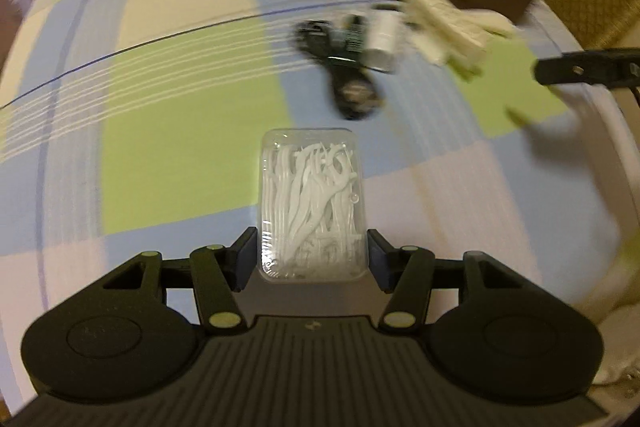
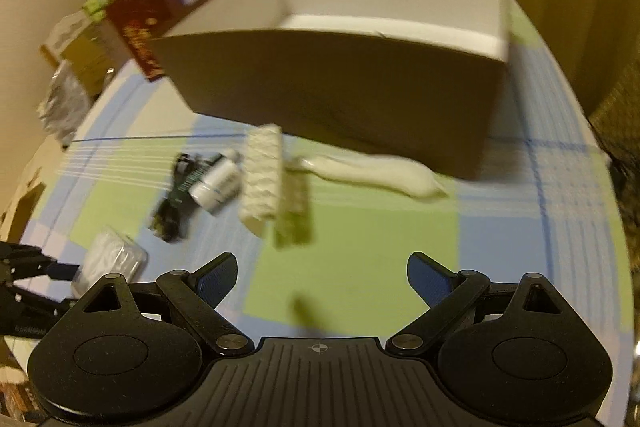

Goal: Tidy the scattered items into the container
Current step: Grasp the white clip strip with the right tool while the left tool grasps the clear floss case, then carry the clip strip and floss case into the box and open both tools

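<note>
The box (image 2: 340, 83) looks empty, so tidying has barely begun. The left gripper (image 1: 312, 251) has its fingers clamped on a floss pick case (image 1: 312, 203); the right gripper (image 2: 320, 275) is spread wide, holding nothing. A bottle (image 2: 218, 183), dark packet (image 2: 176, 203) and white packs (image 2: 262, 179) lie on the surface near the box.

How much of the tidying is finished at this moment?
Nothing looks done: the visible part of the cardboard box interior is bare. In hand: the left gripper brackets the floss pick case. Left on the cloth: the white bottle, black packet, white packs and white tube. The right gripper is open.
</note>
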### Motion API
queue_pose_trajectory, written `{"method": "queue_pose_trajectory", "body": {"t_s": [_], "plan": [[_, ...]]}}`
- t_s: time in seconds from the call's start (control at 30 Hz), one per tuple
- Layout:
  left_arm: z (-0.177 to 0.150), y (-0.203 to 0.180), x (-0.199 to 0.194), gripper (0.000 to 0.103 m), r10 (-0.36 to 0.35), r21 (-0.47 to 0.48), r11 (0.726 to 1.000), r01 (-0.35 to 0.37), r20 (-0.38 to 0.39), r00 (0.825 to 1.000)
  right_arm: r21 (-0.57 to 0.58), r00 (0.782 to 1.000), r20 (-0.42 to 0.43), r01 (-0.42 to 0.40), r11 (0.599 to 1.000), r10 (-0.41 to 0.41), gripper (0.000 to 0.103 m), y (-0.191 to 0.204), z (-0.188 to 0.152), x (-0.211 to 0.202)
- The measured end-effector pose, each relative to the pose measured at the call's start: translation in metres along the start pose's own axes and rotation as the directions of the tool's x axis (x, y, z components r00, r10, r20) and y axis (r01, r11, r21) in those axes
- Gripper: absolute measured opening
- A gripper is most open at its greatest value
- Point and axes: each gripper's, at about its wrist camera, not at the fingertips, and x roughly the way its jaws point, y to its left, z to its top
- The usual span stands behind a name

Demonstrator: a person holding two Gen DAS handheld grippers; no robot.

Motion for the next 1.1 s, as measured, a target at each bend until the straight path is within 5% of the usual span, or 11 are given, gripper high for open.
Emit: {"method": "queue_pose_trajectory", "body": {"t_s": [0.2,0.23,0.27,0.47,0.57,1.1], "plan": [[0.014,0.028,0.004,0.053,0.051,-0.102,0.994,-0.048,0.024,0.998,-0.141,1.000,0.024,-0.005,0.990,0.009,0.096,0.030,0.022,0.027],[0.018,0.031,0.005,0.053,0.051,-0.116,0.992,-0.048,0.027,0.998,-0.159,1.000,0.023,-0.006,0.987,0.010,0.089,0.033,0.025,0.032],[0.020,0.033,0.005,0.053,0.052,-0.125,0.991,-0.048,0.029,0.998,-0.174,1.000,0.019,-0.014,0.985,0.017,0.071,0.035,0.029,0.038],[0.030,0.039,0.007,0.058,0.056,-0.137,0.989,-0.049,0.044,0.997,-0.188,1.000,-0.007,0.019,0.982,-0.020,0.067,0.033,0.038,0.072],[0.033,0.039,0.008,0.059,0.057,-0.130,0.990,-0.049,0.051,0.997,-0.174,0.999,-0.035,0.007,0.985,-0.013,0.035,0.029,0.037,0.079],[0.025,0.029,0.011,0.054,0.023,-0.081,0.996,-0.020,0.033,0.999,-0.140,0.993,-0.114,-0.006,0.990,-0.011,0.031,0.016,-0.009,0.020]]}}
